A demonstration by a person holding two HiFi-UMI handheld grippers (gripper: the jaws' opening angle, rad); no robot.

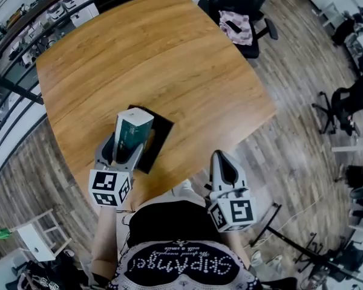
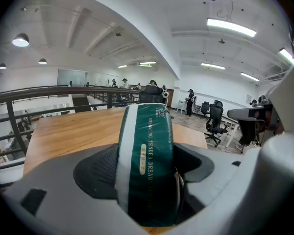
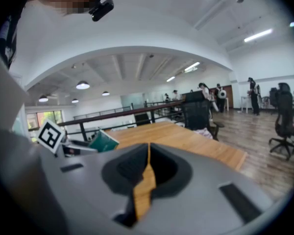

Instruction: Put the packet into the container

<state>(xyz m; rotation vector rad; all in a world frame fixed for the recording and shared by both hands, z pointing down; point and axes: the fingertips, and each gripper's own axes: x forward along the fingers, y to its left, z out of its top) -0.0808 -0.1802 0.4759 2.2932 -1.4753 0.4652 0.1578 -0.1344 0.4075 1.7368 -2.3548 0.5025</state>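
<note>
A dark green and white packet (image 1: 132, 135) stands up between the jaws of my left gripper (image 1: 122, 147), which is shut on it; the packet (image 2: 146, 165) fills the middle of the left gripper view. Under and just beyond it lies a flat black container (image 1: 157, 139) on the wooden table (image 1: 163, 65), near its front edge. My right gripper (image 1: 224, 169) hangs off the table's front right edge, shut and holding nothing. In the right gripper view the right gripper (image 3: 148, 166) has its jaws closed together, and the packet (image 3: 104, 142) shows at the left.
A black office chair (image 1: 242, 17) with a pink cloth (image 1: 237, 26) stands at the table's far right. A black railing (image 1: 12, 89) runs along the left. More chairs (image 1: 345, 107) stand on the wood floor at the right.
</note>
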